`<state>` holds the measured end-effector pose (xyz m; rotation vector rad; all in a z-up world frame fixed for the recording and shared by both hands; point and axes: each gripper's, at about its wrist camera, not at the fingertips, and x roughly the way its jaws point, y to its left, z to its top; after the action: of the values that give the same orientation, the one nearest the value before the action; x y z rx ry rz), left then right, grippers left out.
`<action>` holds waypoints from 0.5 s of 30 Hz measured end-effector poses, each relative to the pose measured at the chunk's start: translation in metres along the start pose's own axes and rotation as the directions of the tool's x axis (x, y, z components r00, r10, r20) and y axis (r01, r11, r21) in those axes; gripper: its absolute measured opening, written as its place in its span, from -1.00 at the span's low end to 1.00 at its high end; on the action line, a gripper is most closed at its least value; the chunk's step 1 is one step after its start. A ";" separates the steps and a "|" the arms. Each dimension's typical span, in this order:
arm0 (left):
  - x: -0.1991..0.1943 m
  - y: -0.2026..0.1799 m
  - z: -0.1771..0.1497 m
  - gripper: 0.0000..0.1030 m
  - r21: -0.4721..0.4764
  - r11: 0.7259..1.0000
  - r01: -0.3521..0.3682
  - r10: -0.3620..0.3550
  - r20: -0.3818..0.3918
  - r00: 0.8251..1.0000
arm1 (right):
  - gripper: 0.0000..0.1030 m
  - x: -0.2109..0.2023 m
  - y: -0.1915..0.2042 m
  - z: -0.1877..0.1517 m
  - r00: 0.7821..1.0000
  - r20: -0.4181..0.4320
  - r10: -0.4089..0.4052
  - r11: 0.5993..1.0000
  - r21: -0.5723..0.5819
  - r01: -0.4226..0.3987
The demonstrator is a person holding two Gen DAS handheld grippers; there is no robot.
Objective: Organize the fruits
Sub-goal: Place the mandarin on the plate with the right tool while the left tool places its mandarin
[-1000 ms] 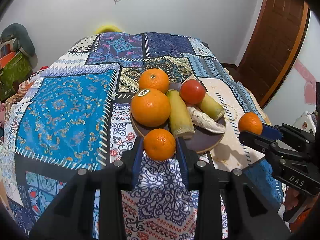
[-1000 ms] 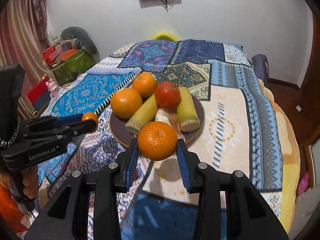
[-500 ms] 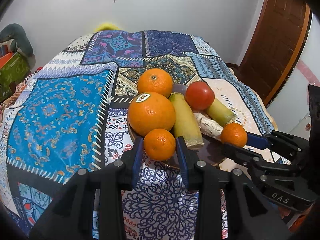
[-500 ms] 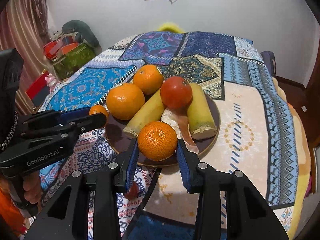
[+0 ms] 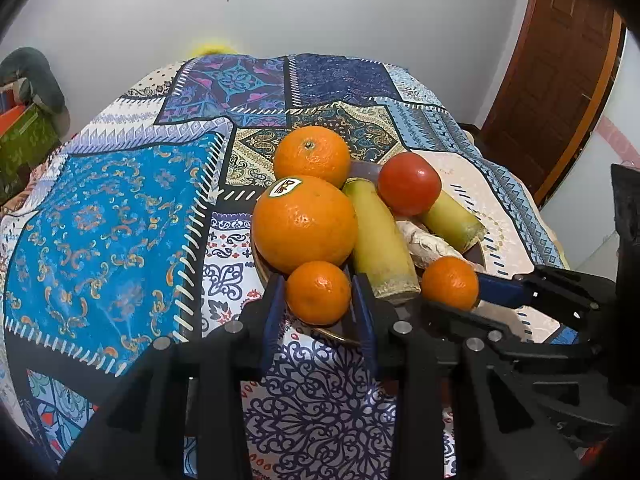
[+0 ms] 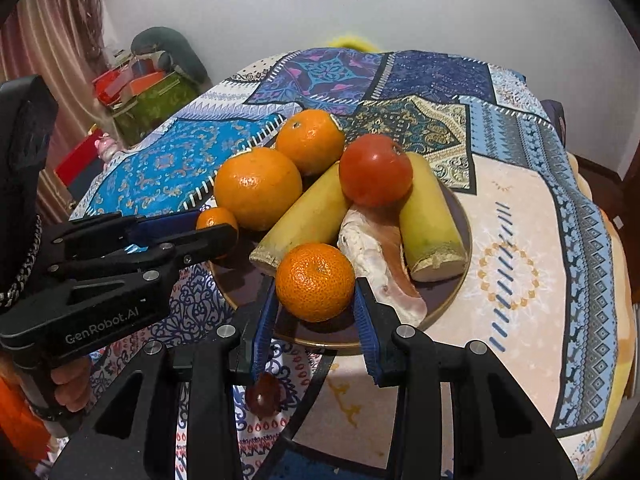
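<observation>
A dark round plate (image 6: 460, 220) on the patterned bedspread holds two large oranges (image 6: 258, 188) (image 6: 310, 146), a red tomato (image 6: 376, 170), two yellow-green banana pieces (image 6: 308, 216) (image 6: 428, 224) and a pale root (image 6: 372, 264). My left gripper (image 5: 319, 300) is shut on a small mandarin (image 5: 319, 292) over the plate's near-left rim. My right gripper (image 6: 316, 304) is shut on another small mandarin (image 6: 315, 282) over the plate's front rim. Each gripper also shows in the other's view: the right gripper (image 5: 452, 290) and the left gripper (image 6: 218, 226).
The patterned bedspread (image 5: 112, 216) covers a bed that fills both views. A small dark red object (image 6: 262, 398) lies on it under my right gripper. Boxes and bags (image 6: 140, 92) stand by the left wall. A wooden door (image 5: 560, 72) is at the right.
Both grippers have moved forward with their mandarins, from off the plate's edges to over its front rim. The plate and fruit on it have not moved.
</observation>
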<state>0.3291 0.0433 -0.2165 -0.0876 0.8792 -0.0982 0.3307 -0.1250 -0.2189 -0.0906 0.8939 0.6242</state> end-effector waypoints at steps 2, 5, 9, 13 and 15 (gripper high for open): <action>-0.002 -0.001 0.000 -0.35 0.001 1.000 0.005 -0.005 0.003 1.000 | -0.32 0.002 0.000 -0.001 1.000 -0.013 0.003 1.000 0.002 -0.003; -0.005 -0.001 -0.001 -0.34 -0.006 1.000 0.013 -0.013 0.004 1.000 | -0.32 0.002 0.000 -0.002 1.000 -0.021 -0.002 1.000 -0.001 0.002; -0.015 -0.002 -0.003 -0.24 -0.007 1.000 0.024 -0.024 0.011 1.000 | -0.31 0.002 -0.001 -0.002 0.999 -0.048 0.015 1.000 0.014 -0.014; -0.030 -0.002 -0.003 -0.07 -0.012 1.000 0.017 -0.016 0.037 0.999 | -0.23 -0.010 -0.001 -0.002 0.999 -0.038 0.031 0.999 0.029 -0.030; -0.039 -0.001 -0.003 0.00 -0.016 1.000 0.014 -0.013 0.050 0.999 | -0.21 -0.018 0.001 -0.002 0.999 -0.029 0.022 1.000 0.022 -0.022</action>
<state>0.3021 0.0471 -0.1886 -0.1114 0.8295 -0.1012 0.3202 -0.1329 -0.2070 -0.0707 0.9304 0.6348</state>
